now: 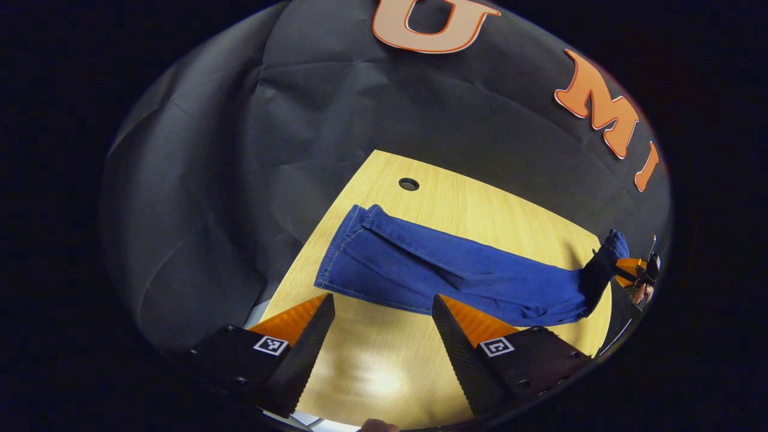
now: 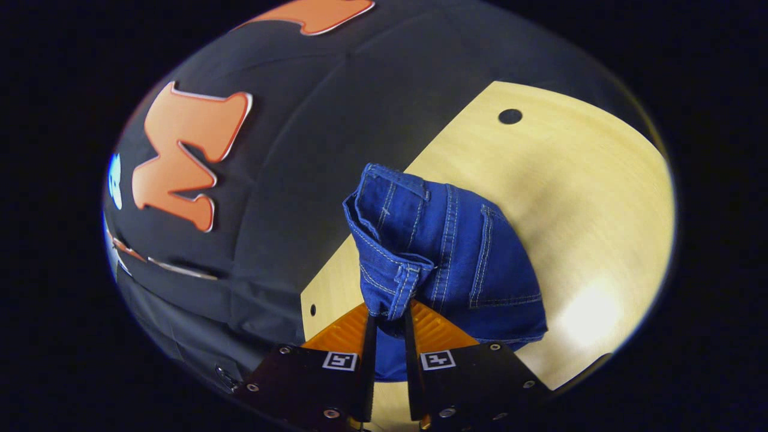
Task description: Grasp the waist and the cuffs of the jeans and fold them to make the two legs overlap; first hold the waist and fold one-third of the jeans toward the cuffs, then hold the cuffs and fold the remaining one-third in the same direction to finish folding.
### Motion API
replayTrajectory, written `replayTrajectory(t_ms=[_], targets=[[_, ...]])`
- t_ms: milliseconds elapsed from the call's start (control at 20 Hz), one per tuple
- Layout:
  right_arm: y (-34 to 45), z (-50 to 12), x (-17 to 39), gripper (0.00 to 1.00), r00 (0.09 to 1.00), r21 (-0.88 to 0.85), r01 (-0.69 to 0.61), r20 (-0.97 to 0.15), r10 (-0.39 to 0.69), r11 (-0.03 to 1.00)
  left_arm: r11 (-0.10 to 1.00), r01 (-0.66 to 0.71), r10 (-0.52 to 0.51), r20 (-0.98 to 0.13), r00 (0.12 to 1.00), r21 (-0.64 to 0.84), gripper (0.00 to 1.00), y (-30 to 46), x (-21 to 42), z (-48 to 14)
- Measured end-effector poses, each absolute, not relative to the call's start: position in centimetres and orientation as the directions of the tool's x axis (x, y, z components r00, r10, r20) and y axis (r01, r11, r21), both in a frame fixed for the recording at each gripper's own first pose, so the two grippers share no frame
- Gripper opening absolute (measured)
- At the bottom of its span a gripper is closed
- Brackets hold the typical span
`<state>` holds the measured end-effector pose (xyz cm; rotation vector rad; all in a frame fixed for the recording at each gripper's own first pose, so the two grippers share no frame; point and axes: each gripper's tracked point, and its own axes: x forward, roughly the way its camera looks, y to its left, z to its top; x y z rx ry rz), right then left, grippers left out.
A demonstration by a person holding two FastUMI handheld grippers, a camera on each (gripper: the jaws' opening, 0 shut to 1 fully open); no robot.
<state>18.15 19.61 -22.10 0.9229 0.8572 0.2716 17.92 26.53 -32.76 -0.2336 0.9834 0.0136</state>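
Blue jeans (image 1: 444, 270) lie stretched across the wooden table (image 1: 516, 216) with both legs overlapped, cuffs at the left end in the left gripper view. My left gripper (image 1: 384, 309) hovers open above the table just short of the legs' near edge, holding nothing. At the far right end of that view, the right gripper (image 1: 624, 273) holds the waist end lifted off the table. In the right gripper view, my right gripper (image 2: 389, 321) is shut on the waistband of the jeans (image 2: 444, 252), which bunches up above the fingers with a back pocket showing.
A round cable hole (image 1: 408, 183) sits in the table beyond the jeans, also seen as the cable hole (image 2: 510, 116) at the far corner. Black cloth walls close in behind the table. Bare wood (image 2: 600, 198) lies right of the raised waist.
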Motion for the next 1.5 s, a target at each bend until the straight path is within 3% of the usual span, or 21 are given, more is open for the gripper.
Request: replayTrajectory(t_ms=[300,700,900,950,1200,1500], targets=[[25.1,-23.4,15.8,0.25,0.571,0.755,0.105,-0.579,0.582,0.647,0.966,-0.129,-0.121,-0.834,0.539,-0.224,1.0,26.3,17.8,-32.6],[26.9,-25.0,13.8,0.25,0.541,0.656,0.171,-0.686,0.486,0.736,0.895,-0.261,-0.211,-0.857,0.47,-0.363,0.98,25.7,17.4,-32.6],[29.9,-24.7,12.1,0.83,0.513,0.698,0.182,-0.668,0.539,0.692,0.825,-0.362,-0.255,-0.857,0.448,-0.435,0.98,25.2,18.1,-32.4],[29.8,-25.1,12.0,0.88,0.52,0.678,0.176,-0.679,0.518,0.714,0.813,-0.374,-0.261,-0.854,0.45,-0.445,0.98,25.2,18.5,-32.6],[29.6,-23.4,11.2,0.94,0.538,0.681,0.176,-0.671,0.51,0.711,0.742,-0.396,-0.341,-0.814,0.471,-0.54,0.98,26.2,21.2,-33.8],[28.0,-22.1,10.4,0.94,0.575,0.669,0.18,-0.666,0.475,0.721,0.746,-0.293,-0.443,-0.774,0.452,-0.598,0.94,23.7,24.9,-34.1]])
